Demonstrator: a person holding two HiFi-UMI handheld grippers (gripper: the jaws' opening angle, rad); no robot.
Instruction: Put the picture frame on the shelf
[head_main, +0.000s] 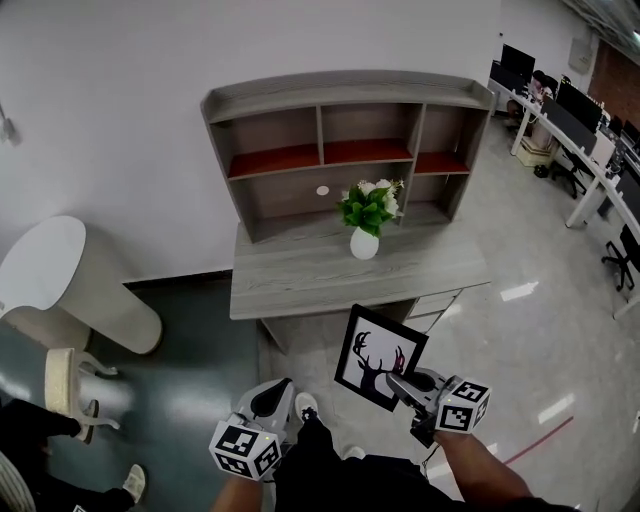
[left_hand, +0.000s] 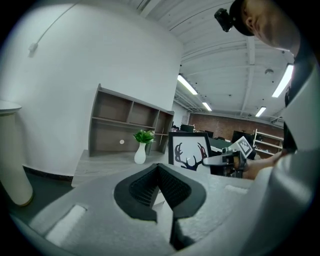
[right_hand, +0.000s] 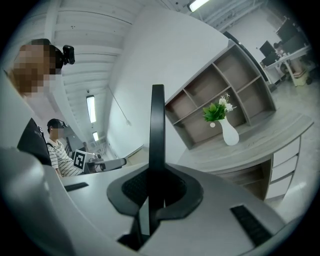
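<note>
Right gripper view: picture frame (right_hand: 157, 125) edge-on, face hidden.

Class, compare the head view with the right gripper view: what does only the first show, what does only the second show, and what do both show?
Only the head view: the antler print on the frame, a white chair and a round white table. Only the right gripper view: the frame edge-on, gripped by the right gripper, ceiling lights and a person in a striped shirt. Both: the shelf, the vase of flowers and the desk under them.
</note>
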